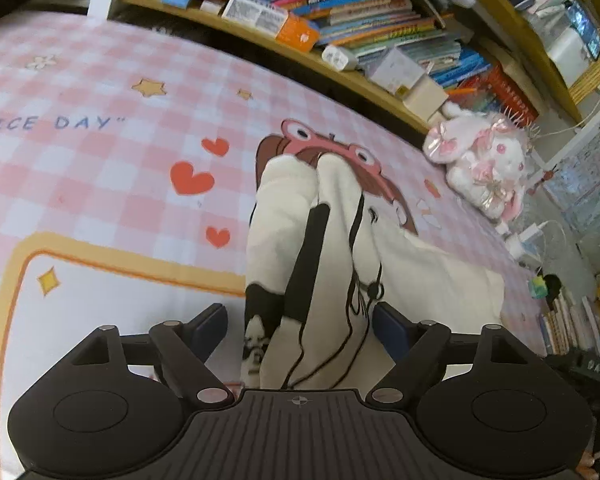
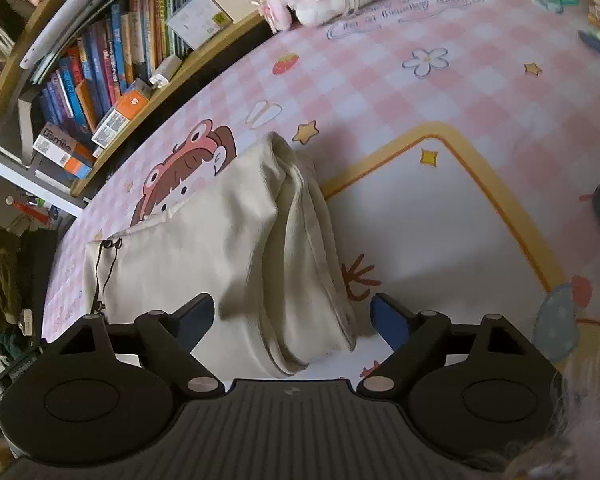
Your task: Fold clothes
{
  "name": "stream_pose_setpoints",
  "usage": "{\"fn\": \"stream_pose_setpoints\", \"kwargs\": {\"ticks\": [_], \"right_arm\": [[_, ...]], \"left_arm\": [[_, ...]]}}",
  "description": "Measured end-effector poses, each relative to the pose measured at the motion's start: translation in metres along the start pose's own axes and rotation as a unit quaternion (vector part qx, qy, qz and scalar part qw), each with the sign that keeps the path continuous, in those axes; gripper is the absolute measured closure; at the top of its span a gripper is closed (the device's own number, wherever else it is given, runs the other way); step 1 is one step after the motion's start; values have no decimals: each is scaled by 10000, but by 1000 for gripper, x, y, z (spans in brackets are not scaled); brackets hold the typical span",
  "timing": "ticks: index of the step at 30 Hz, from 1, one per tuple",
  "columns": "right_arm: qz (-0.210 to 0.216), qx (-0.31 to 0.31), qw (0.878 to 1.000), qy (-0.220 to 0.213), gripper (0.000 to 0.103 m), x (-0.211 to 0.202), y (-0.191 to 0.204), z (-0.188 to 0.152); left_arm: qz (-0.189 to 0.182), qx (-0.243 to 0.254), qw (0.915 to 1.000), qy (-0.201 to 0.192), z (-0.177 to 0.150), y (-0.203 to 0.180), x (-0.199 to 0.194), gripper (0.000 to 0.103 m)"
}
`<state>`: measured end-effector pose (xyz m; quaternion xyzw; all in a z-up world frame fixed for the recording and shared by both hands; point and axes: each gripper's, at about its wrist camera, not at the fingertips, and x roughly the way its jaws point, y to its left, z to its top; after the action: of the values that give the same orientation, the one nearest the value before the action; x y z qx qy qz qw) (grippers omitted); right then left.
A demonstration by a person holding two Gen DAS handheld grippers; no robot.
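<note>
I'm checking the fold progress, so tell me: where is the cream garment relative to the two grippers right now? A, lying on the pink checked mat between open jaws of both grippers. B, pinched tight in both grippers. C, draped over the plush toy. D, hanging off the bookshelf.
A: the cream garment lies bunched on the pink checked mat, with the left gripper and right gripper open around it.

A desk (image 1: 100,168) covered with a pink-and-white checked mat printed with hearts, stars and a cartoon figure spreads ahead of the tool. Beyond its far edge, ahead of the tool, runs a wooden shelf (image 1: 284,46) crammed with books (image 1: 352,4) and small boxes, and a white and pink plush toy (image 1: 480,160) lies near it. Light seems soft and even, though the picture edges are too warped to show a wall or window.
</note>
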<state>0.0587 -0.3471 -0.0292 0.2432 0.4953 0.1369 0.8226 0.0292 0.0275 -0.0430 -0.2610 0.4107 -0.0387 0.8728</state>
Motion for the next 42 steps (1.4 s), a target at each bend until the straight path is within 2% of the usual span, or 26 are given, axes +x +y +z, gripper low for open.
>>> {"fn": "stream_pose_setpoints", "kwargs": {"ticks": [1, 3, 5, 7, 8, 9, 10, 11, 13, 15, 17, 19, 20, 23, 26, 27, 28, 29, 30, 31, 32, 35, 36, 38, 40, 42], "right_arm": [[9, -13, 10000, 14, 22, 1, 1, 1], [30, -45, 10000, 39, 34, 4, 4, 2], [23, -85, 10000, 42, 40, 7, 8, 3], [-10, -140, 9999, 30, 52, 10, 11, 3], [-22, -172, 9998, 28, 60, 11, 13, 3], [-39, -302, 9995, -54, 69, 10, 16, 2], [-55, -435, 9989, -138, 73, 8, 19, 1], [-72, -567, 9981, -222, 80, 6, 22, 0], [-40, -952, 9945, -442, 83, -4, 31, -3], [27, -1238, 9905, -601, 84, -12, 38, -6], [23, -1196, 9915, -515, 84, -11, 36, -5], [-15, -890, 9954, -351, 83, -5, 27, -2], [-15, -701, 9971, -282, 81, -2, 22, 0], [-5, -253, 9996, -137, 64, 4, 12, 7], [-79, 75, 9999, 29, 47, 12, 5, 12], [-62, 139, 9999, 13, 46, 12, 5, 12], [-43, 202, 9998, -6, 46, 13, 5, 13], [-33, 152, 9999, 21, 52, 15, 7, 13], [-23, 100, 9999, 48, 68, 17, 9, 12], [-46, -65, 10000, 24, 70, 17, 14, 11], [-71, -233, 9997, -3, 76, 17, 19, 10], [-209, -1497, 9877, -409, 82, 4, 49, 1], [-173, -1714, 9839, -472, 82, 1, 53, -2], [-180, -1686, 9848, -379, 82, 0, 52, -1], [-201, -1286, 9913, -190, 81, 5, 41, 4], [-141, -905, 9958, -71, 74, 8, 29, 7]], "left_arm": [[-28, -19, 10000, 4, 2, 0, 1, 20], [-82, -65, 9999, 7, 4, 1, 4, 21], [-128, -158, 9998, 12, 6, 2, 6, 27], [-89, -205, 9997, 53, 7, 0, 8, 43], [-18, -177, 9998, 61, 6, -3, 8, 58], [-25, -151, 9999, 46, 7, -4, 5, 66], [-36, -121, 9999, 26, 7, -7, 2, 76], [-75, -54, 10000, -36, 7, -11, -3, 79], [-62, 206, 9997, -112, 4, -21, -10, 79], [-55, 214, 9997, -63, 3, -20, -10, 79], [-147, 62, 9999, 5, 4, -12, -7, 75], [-231, -33, 9997, 66, 7, -7, -4, 71], [-263, -51, 9996, 97, 8, -5, -3, 67], [-302, -150, 9992, 220, 10, 2, 3, 55], [-455, -353, 9980, 278, 10, 9, 9, 49], [-506, -415, 9975, 284, 9, 10, 10, 49], [-481, -408, 9976, 278, 9, 9, 11, 53], [-453, -401, 9978, 278, 9, 8, 11, 63], [-401, -389, 9980, 310, 8, 6, 11, 69], [-364, -360, 9982, 303, 8, 3, 9, 76], [-319, -204, 9990, 228, 8, -4, 4, 79], [-237, 40, 9995, 186, 6, -14, -3, 79], [-217, 89, 9995, 198, 5, -15, -4, 78], [-231, 24, 9994, 247, 5, -12, -4, 76], [-275, -146, 9990, 313, 6, -6, -1, 72], [-317, -261, 9984, 385, 6, -2, 2, 66]]}}
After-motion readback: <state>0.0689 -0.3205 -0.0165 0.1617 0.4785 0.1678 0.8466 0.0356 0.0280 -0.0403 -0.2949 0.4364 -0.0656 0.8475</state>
